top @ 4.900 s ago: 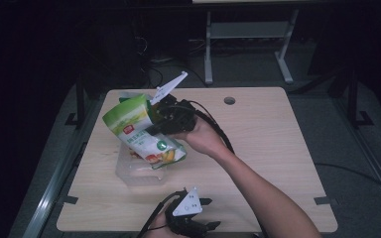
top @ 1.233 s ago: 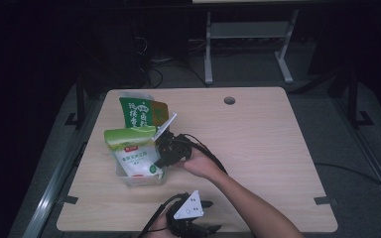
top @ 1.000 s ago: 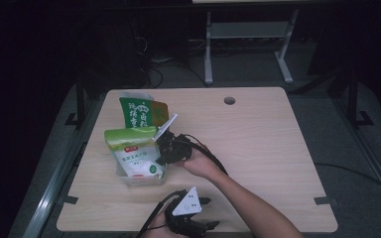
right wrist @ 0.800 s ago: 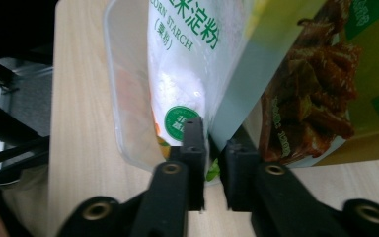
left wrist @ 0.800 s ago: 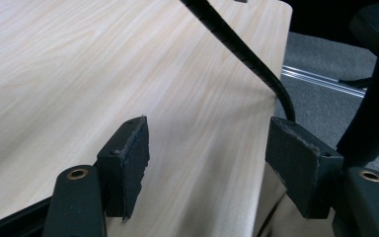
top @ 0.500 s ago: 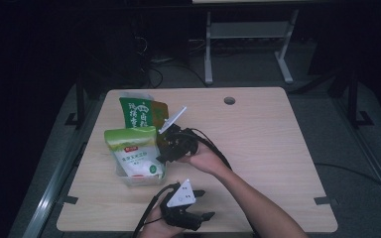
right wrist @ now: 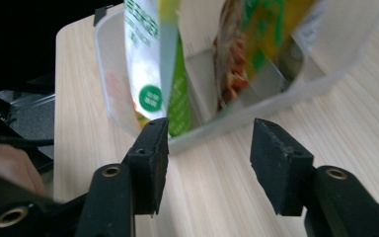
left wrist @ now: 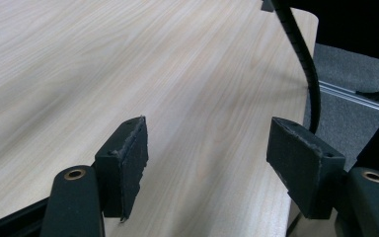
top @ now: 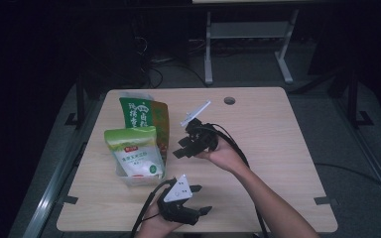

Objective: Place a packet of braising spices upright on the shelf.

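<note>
A clear plastic container [top: 129, 179] stands at the table's left and holds upright snack bags. A green-and-white bag [top: 131, 151] stands in front. Behind it are a dark green bag [top: 135, 112] and an orange-brown bag [top: 160, 123]. My right gripper [top: 181, 148] hovers just right of the container, open, pointing at it, with nothing between its fingers. In the right gripper view the container's wall [right wrist: 276, 96] is close ahead of the right gripper [right wrist: 207, 148], with the green-and-white bag [right wrist: 142, 54] inside. My left gripper [top: 201, 200] rests near the front edge, and my left gripper [left wrist: 207, 163] is open over bare wood.
The wooden table [top: 278, 148] has a round cable hole [top: 229, 100] at the back. A black cable [left wrist: 302, 64] trails past the table's edge in the left gripper view. A metal stand [top: 248, 39] sits on the floor beyond the table.
My right gripper has drawn back to the right, away from the bags in the container. The left gripper has lifted and shifted a little near the front edge.
</note>
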Motion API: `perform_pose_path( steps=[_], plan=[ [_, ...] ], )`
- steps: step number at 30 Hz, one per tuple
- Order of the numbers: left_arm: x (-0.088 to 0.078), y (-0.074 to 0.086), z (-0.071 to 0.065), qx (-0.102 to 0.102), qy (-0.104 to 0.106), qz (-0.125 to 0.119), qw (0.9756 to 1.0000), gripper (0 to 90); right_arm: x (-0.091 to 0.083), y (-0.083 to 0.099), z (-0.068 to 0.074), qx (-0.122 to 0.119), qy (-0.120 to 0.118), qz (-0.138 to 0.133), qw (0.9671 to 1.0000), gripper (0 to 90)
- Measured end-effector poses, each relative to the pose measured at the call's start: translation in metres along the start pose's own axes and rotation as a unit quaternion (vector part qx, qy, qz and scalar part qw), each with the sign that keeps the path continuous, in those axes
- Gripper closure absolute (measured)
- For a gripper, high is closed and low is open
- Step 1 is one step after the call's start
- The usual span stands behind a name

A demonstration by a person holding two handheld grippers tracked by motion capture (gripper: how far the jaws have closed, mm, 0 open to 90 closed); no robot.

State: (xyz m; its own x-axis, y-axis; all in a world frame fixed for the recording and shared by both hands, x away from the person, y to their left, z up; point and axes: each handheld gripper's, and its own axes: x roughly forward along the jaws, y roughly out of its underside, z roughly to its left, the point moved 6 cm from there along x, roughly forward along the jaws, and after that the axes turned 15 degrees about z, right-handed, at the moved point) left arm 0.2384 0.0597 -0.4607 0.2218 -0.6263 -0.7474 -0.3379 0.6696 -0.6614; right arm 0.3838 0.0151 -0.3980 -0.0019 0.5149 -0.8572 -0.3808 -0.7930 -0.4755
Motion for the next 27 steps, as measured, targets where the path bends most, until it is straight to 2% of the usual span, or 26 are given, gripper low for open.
perform_pose_path(
  steps=[5, 7, 11, 19, 27],
  plan=[
    [0.001, 0.000, 0.002, -0.004, 0.001, 0.002, 1.0000, 30.9, -0.010, 0.018, -0.009, 0.025, 0.003, -0.003, 0.9997, 44.3],
    [0.000, 0.000, 0.004, -0.003, -0.002, 0.003, 1.0000, 30.9, -0.015, 0.026, -0.009, 0.044, -0.001, -0.004, 0.9990, 42.8],
    [0.000, 0.000, 0.006, -0.006, -0.003, 0.002, 1.0000, 30.8, -0.019, 0.037, -0.014, 0.049, 0.008, -0.007, 0.9987, 40.7],
    [0.000, 0.000, 0.006, -0.005, -0.001, 0.003, 1.0000, 30.5, -0.024, 0.056, -0.021, 0.072, 0.009, -0.008, 0.9973, 37.8],
    [-0.003, -0.001, 0.007, -0.007, -0.003, -0.002, 1.0000, 30.4, -0.027, 0.069, -0.026, 0.082, 0.014, -0.011, 0.9965, 35.8]
  ],
)
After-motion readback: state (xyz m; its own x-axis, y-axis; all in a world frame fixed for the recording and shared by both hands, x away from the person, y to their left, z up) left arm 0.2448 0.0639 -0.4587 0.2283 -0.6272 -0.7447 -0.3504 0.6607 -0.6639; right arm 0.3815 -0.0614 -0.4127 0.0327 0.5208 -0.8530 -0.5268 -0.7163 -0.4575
